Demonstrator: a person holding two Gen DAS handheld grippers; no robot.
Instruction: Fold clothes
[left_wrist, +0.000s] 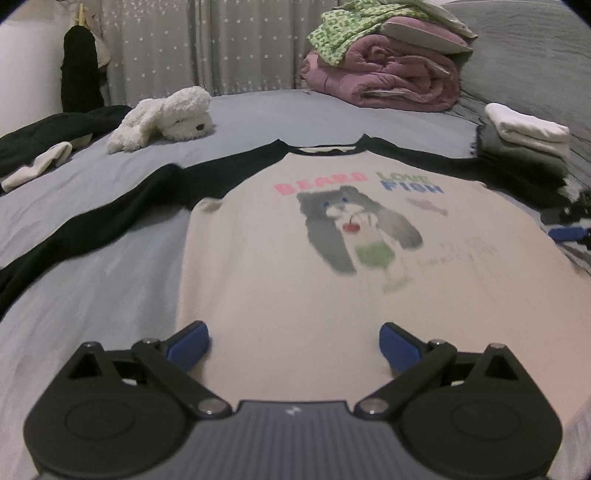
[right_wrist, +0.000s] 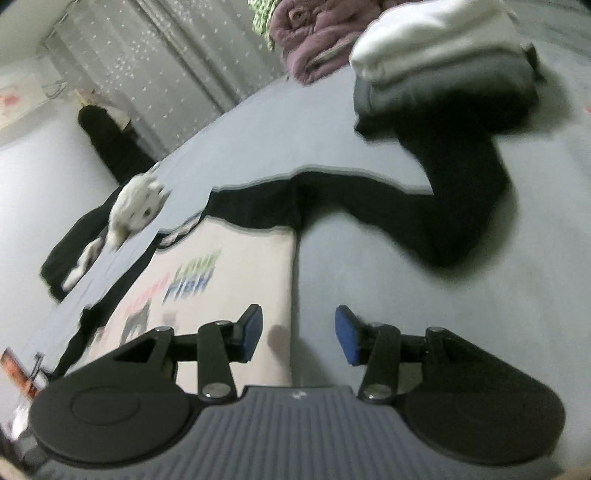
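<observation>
A cream raglan shirt is spread flat on the grey-blue bed sheet, backed by a star-patterned curtain. Both the left gripper and right gripper are held spread apart, nothing grasped.

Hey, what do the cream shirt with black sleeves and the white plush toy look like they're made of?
Cream shirt with black sleeves: soft matte knit, probably cotton jersey; it lies limp with a flat printed graphic. White plush toy: fluffy synthetic pile, judging by its curly, nubby surface.
</observation>
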